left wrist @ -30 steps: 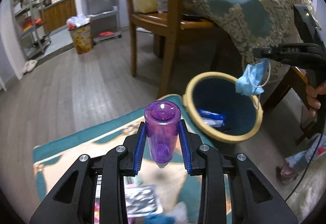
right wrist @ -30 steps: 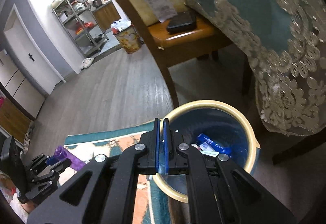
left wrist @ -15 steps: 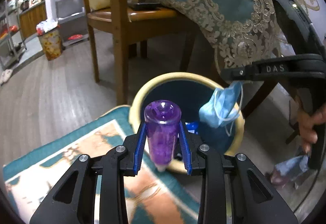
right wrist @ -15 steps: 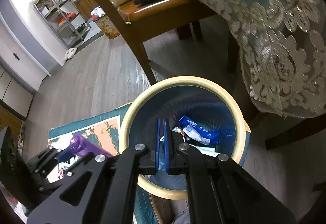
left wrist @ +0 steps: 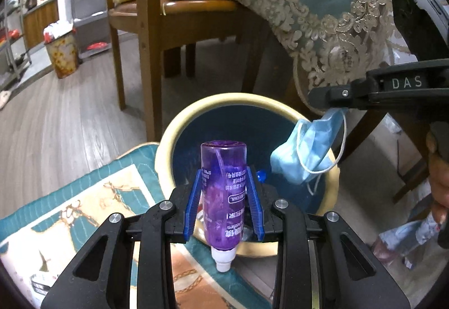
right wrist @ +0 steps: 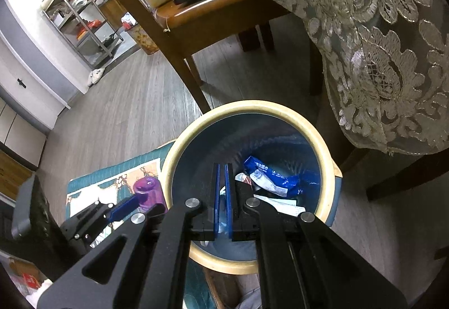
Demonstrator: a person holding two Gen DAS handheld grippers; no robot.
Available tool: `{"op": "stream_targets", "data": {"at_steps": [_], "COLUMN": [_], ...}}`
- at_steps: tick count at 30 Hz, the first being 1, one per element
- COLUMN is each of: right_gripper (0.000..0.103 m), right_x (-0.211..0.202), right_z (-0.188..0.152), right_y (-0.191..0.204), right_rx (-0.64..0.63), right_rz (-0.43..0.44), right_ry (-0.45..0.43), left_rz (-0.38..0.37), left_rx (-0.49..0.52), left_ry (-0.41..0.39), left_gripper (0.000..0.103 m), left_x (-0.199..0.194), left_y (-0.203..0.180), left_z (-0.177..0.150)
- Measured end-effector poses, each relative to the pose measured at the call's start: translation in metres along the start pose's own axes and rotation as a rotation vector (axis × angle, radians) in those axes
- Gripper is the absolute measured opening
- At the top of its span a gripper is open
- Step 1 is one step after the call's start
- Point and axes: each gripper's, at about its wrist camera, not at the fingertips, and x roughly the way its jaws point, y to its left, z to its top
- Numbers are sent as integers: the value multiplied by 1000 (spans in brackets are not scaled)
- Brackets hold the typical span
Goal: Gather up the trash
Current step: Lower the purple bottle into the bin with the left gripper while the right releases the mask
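Observation:
My left gripper (left wrist: 223,191) is shut on a purple bottle (left wrist: 223,194), cap end down, at the near rim of the round trash bin (left wrist: 179,123). My right gripper (right wrist: 222,191) is shut on a light blue face mask (left wrist: 306,154), which hangs over the bin's right side in the left wrist view; between my right pads only a sliver of it shows. The right wrist view looks down into the bin (right wrist: 317,135), which holds a blue wrapper (right wrist: 269,175) and paper scraps. The purple bottle (right wrist: 147,192) shows at the bin's left rim there.
A wooden chair (left wrist: 146,36) stands just behind the bin. A table draped in teal lace cloth (left wrist: 322,6) overhangs on the right. A patterned rug (left wrist: 84,205) lies left of the bin. A second bin (left wrist: 61,56) and metal shelves stand far left.
Both grippers have closed in on the bin. The bottle now sits at its near rim and the mask hangs over its opening. Both grips are unchanged.

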Motion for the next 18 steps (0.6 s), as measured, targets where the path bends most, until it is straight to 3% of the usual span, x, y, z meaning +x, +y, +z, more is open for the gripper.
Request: {"op": "stream_targets", "data": {"at_steps": [4, 9, 15, 18], "right_gripper": [3, 3, 3, 3], "right_x": [-5, -10, -3, -5], "right_z": [2, 1, -2, -2], "right_y": [1, 0, -3, -1], "right_rx": [13, 18, 39, 40], "right_rz": [17, 18, 15, 19], "right_ry": [-18, -38, -10, -16], "left_rz": [-11, -36, -8, -4], "left_rx": [-16, -39, -25, -23], "left_ry": [-17, -125, -21, -29], "left_gripper": [34, 34, 34, 34], "left_x": [-3, -23, 1, -1], "left_y": [1, -2, 1, 1], "left_z": [3, 17, 5, 5]}}
